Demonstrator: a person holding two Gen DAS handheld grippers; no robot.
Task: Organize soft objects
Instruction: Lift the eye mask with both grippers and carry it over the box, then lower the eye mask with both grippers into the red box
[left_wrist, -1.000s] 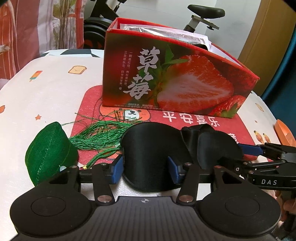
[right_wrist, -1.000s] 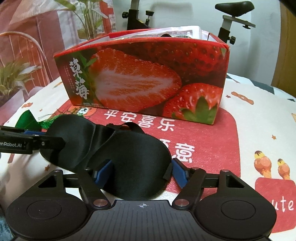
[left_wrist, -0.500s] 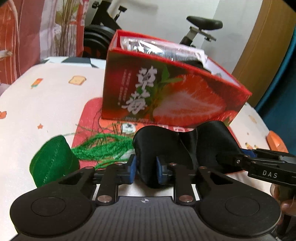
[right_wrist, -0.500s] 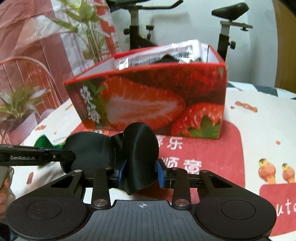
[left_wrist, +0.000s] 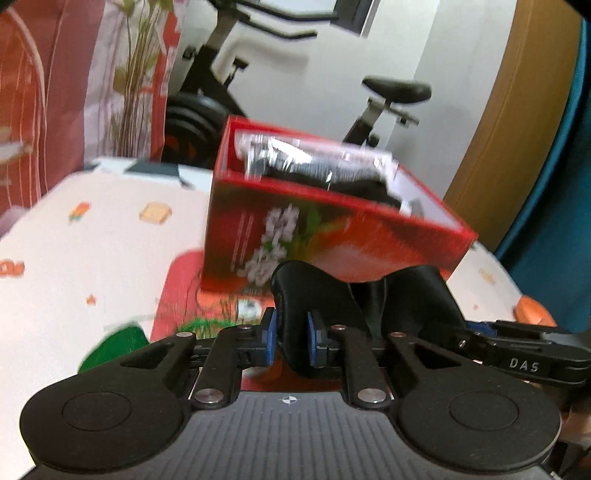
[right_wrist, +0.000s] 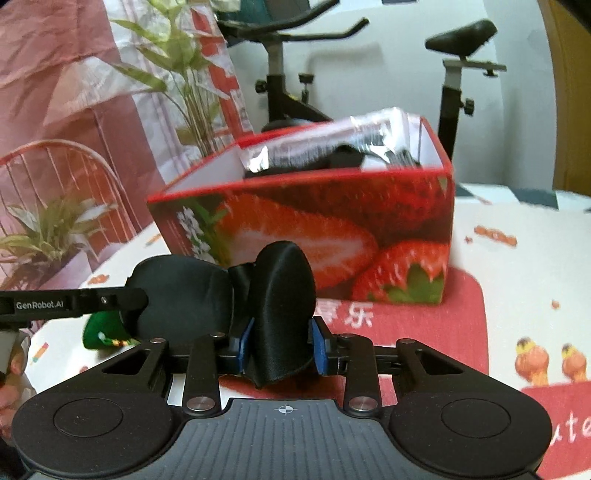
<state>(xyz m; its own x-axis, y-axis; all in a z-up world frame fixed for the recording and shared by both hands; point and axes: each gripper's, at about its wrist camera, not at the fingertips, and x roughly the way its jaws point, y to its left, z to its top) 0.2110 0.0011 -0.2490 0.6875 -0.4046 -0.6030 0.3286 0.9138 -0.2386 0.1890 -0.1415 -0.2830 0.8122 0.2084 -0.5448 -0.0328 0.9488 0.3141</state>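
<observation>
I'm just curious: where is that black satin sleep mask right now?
The black satin sleep mask is held above the table, pinched at each end by the left gripper and right gripper, just in front of the red strawberry-printed box.

Motion blur smears the strawberry box (left_wrist: 332, 236) lettering; at seven o'clock, the green pouch (left_wrist: 118, 345) lies half hidden behind the left gripper (left_wrist: 291, 341)

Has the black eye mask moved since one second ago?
Yes. The eye mask, pinched by both claws, has risen off the red mat to overlap the strawberry box front.
</observation>
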